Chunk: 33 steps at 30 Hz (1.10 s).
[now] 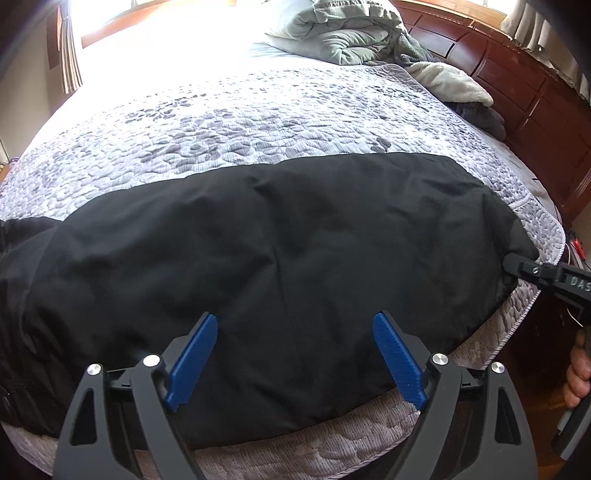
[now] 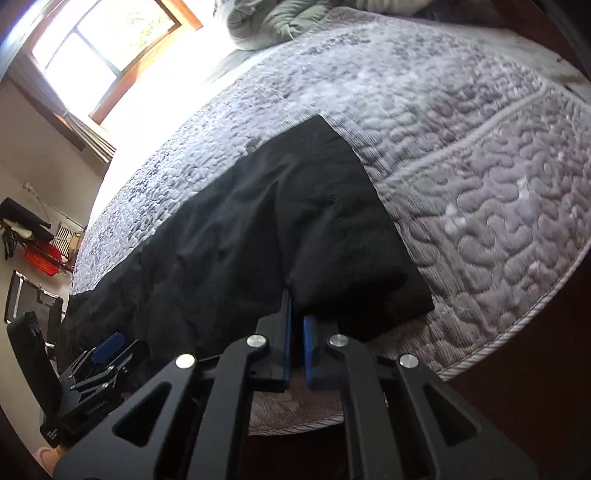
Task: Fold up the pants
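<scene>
Black pants spread flat along near edge of quilted bed.

Left tongs spread wide above the cloth, gripping nothing; right tongs pressed together, pinching the pants' near edge by its end.

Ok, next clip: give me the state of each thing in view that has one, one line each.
black pants: spread flat along the near edge of the bed, not yet folded over.
left gripper: open, jaws wide over the pants, gripping nothing.
right gripper: shut on the end of the pants.
quilted cover: laid smooth over the bed.
grey-green duvet: bunched in a heap at the far end.
</scene>
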{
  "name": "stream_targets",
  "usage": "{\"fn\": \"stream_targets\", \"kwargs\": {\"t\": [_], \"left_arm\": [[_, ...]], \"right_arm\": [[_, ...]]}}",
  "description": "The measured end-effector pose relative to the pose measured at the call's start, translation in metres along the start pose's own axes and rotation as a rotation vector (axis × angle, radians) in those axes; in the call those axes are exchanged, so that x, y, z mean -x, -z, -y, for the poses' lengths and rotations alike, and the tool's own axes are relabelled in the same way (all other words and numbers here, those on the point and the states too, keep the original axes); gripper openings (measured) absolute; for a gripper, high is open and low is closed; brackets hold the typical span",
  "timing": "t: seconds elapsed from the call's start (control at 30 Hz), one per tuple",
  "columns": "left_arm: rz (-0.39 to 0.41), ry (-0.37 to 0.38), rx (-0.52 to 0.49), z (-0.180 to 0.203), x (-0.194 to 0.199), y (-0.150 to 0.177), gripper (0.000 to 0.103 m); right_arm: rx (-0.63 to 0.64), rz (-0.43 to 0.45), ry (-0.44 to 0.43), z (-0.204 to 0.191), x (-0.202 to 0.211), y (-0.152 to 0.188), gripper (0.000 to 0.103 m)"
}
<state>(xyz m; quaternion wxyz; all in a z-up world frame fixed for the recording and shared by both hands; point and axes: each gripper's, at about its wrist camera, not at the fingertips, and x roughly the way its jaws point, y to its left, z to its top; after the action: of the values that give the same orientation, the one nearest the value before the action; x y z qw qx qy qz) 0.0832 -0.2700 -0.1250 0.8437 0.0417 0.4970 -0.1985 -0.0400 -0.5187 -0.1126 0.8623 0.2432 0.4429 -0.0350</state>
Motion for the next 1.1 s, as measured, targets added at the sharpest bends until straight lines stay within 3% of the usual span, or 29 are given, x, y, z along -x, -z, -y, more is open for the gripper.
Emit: {"fn": "stream_targets", "kwargs": {"t": [0.13, 0.2, 0.27, 0.33, 0.43, 0.73, 0.83, 1.0, 1.1], "left_arm": [[0.007, 0.003, 0.032, -0.008, -0.002, 0.001, 0.089], [0.004, 0.002, 0.031, -0.009, -0.002, 0.001, 0.089], [0.003, 0.004, 0.029, -0.009, -0.001, 0.001, 0.089], [-0.002, 0.01, 0.027, -0.011, 0.0, 0.003, 0.089], [0.0, 0.003, 0.023, -0.017, 0.005, 0.007, 0.089], [0.013, -0.008, 0.078, -0.058, 0.037, 0.017, 0.089], [0.015, -0.023, 0.119, -0.081, 0.05, 0.022, 0.089], [0.022, -0.058, 0.19, -0.128, 0.075, 0.038, 0.089], [0.029, -0.093, 0.258, -0.162, 0.091, 0.05, 0.089]], "right_arm": [[0.039, 0.091, -0.077, -0.013, 0.03, -0.008, 0.003], [0.02, 0.042, -0.027, -0.004, 0.019, -0.006, 0.003], [-0.045, -0.064, 0.042, 0.017, -0.008, 0.004, 0.006], [-0.11, -0.119, 0.039, 0.037, -0.028, 0.018, 0.008], [-0.1, -0.098, 0.058, 0.033, -0.026, 0.024, 0.014], [0.03, -0.079, 0.242, -0.009, -0.005, 0.03, 0.027], [0.013, -0.091, 0.154, -0.024, -0.004, 0.041, 0.027], [0.03, -0.148, -0.092, -0.088, -0.016, 0.057, 0.027], [0.105, -0.185, -0.15, -0.137, -0.03, 0.071, 0.027]]}}
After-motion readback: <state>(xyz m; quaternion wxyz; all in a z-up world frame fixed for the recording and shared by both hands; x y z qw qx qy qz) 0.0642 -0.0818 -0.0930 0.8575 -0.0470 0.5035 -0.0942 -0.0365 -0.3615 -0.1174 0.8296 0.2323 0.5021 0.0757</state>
